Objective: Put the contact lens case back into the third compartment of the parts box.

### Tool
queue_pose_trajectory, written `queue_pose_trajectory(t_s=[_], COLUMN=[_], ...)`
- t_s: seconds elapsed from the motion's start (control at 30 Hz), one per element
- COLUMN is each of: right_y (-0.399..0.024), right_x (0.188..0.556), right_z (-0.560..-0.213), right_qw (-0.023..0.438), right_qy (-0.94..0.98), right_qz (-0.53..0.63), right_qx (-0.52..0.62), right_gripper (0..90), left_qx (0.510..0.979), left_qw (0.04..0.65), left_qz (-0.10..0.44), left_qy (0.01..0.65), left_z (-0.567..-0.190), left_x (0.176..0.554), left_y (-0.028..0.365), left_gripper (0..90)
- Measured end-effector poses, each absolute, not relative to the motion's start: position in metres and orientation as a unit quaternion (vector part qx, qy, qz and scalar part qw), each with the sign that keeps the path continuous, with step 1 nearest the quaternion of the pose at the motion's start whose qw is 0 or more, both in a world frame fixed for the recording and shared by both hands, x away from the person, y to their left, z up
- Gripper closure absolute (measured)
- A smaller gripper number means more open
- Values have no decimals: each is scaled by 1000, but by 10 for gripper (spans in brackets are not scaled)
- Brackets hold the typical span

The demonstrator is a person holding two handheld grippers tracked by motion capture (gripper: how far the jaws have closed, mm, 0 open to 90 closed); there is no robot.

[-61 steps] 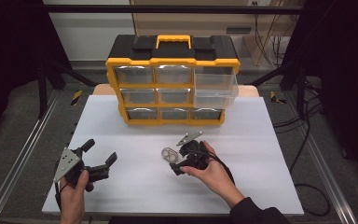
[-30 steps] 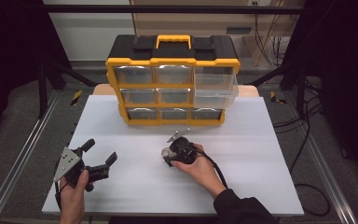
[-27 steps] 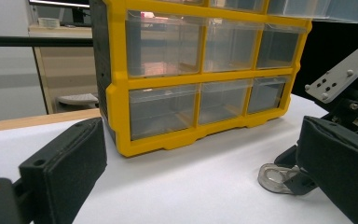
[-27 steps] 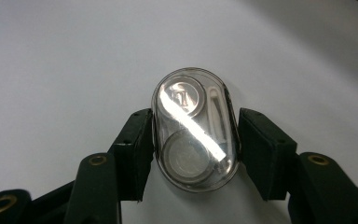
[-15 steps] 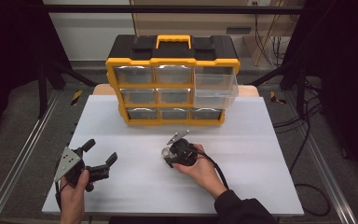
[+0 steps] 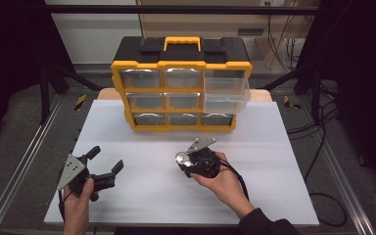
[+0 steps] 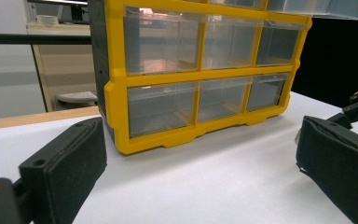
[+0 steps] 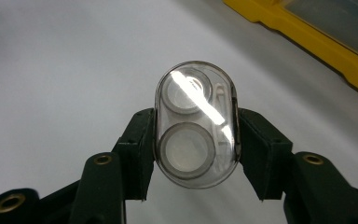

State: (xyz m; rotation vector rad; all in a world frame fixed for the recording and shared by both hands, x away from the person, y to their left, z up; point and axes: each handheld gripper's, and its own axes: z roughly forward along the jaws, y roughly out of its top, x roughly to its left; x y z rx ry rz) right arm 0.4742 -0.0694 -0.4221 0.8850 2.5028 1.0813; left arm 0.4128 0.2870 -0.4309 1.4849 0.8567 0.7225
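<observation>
We held the right tongs (image 8: 196,144) pinched on a clear oval case (image 8: 196,123) with two round wells, its sides pressed between the black pads, lifted above the white table (image 6: 274,147) in front of the yellow drawer organizer (image 6: 181,88). One upper-right drawer (image 6: 226,93) of the organizer stood pulled out. Our left tongs (image 6: 106,159) stayed spread and empty near the table's left front corner, aimed toward the organizer.

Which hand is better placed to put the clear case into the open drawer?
Right. The right gripper is already shut on the clear case, and the open drawer is on its side of the organizer. The left gripper is open, farther away.
</observation>
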Motion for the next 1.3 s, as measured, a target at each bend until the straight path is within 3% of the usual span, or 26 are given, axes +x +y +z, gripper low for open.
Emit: queue_pose_trajectory(t_s=[1.3], right_y=[-163], right_x=[452], right_z=[-376], right_qw=[193], right_qy=[798], right_qz=[431], right_qx=[374], right_gripper=[491], left_qx=[638], left_qw=[597], left_qz=[313], left_qy=[372], left_z=[-432], left_x=[413], left_y=[287], left_gripper=[14])
